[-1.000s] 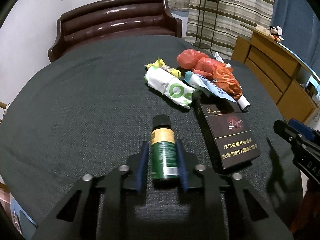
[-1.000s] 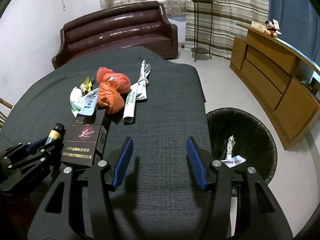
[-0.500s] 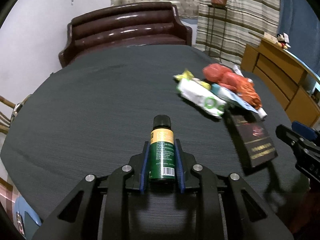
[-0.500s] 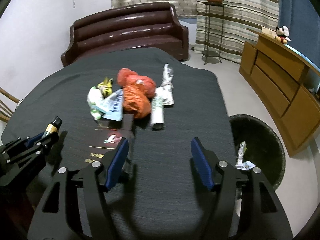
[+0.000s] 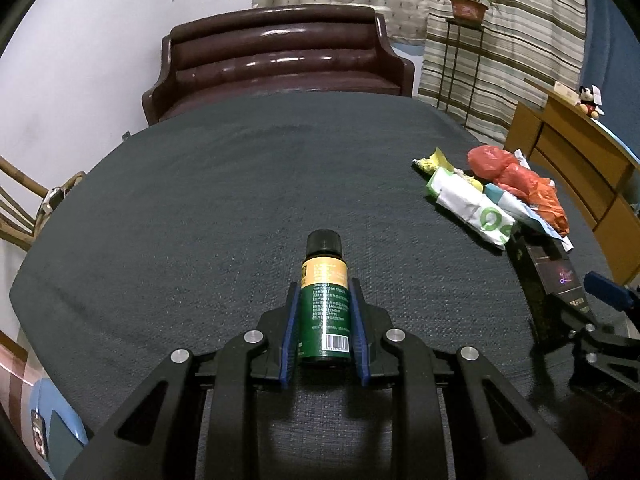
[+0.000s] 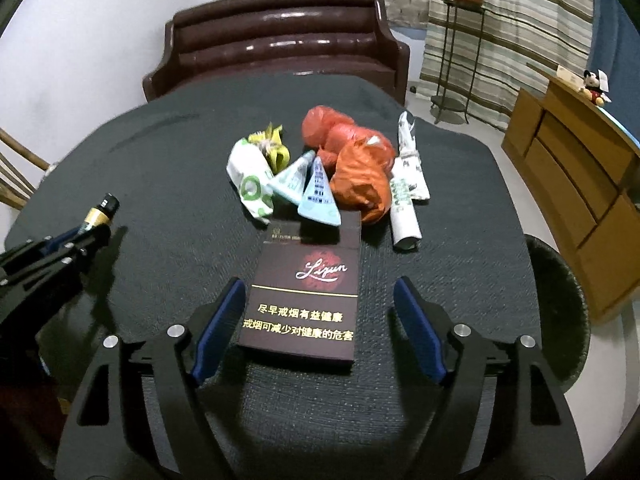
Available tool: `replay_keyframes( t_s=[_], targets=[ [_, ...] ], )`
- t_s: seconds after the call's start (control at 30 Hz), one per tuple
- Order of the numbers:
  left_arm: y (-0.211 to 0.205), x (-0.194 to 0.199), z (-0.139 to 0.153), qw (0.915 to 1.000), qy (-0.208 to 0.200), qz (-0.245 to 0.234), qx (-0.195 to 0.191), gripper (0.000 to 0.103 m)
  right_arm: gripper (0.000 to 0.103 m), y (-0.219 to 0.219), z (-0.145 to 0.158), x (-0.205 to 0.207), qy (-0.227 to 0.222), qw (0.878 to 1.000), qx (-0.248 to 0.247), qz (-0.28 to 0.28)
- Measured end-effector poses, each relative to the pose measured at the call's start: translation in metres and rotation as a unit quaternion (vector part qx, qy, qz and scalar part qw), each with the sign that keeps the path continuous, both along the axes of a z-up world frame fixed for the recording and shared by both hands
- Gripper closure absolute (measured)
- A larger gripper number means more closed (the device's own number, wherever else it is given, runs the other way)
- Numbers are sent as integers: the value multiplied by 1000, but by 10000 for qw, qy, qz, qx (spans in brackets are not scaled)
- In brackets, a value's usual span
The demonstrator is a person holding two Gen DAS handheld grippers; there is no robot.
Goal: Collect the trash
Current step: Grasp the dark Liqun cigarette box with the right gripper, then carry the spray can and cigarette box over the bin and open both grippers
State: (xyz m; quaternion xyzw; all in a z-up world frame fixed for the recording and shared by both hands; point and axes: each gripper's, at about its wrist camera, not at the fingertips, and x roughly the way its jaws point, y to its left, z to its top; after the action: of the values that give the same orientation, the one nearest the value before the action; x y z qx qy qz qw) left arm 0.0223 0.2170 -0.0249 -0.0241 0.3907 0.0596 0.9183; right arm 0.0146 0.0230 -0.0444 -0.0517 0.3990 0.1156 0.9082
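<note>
My left gripper [image 5: 325, 312] is shut on a small green bottle [image 5: 325, 304] with a black cap and yellow label band, held over the dark table. It shows at the left of the right wrist view [image 6: 98, 216]. My right gripper [image 6: 316, 312] is open, its jaws either side of the near end of a dark cigarette carton [image 6: 304, 288]. Beyond the carton lies a trash pile: a white and green wrapper [image 6: 250, 178], a pale blue packet [image 6: 316, 192], orange-red plastic bags [image 6: 352, 160] and a rolled paper [image 6: 404, 200].
A black wastebasket [image 6: 560, 304] stands on the floor off the table's right edge. A brown leather sofa [image 6: 276, 52] is behind the table, a wooden cabinet [image 6: 580, 168] at the right, and a plant stand [image 6: 460, 40] by the curtains.
The left gripper has closed on the bottle and swung left, away from the pile. The right gripper has moved left from the table's edge to straddle the carton.
</note>
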Motion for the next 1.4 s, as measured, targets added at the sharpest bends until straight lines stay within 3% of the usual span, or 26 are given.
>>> replay_keyframes(
  t_s=[0.1, 0.23, 0.7, 1.4],
  targets=[
    [1, 1, 0, 10000, -12, -11, 17, 79, 29, 0, -2, 4, 45, 10000, -41, -30],
    [-2, 1, -3, 10000, 16, -37, 17, 79, 50, 1, -5, 2, 144, 9998, -60, 83],
    [-27, -10, -2, 9995, -2, -329, -34, 79, 50, -20, -1, -25, -1, 9999, 12, 131],
    [-116, -7, 18, 9916, -349, -1243, -117, 79, 50, -107, 22, -30, -443, 9961, 64, -764]
  ],
)
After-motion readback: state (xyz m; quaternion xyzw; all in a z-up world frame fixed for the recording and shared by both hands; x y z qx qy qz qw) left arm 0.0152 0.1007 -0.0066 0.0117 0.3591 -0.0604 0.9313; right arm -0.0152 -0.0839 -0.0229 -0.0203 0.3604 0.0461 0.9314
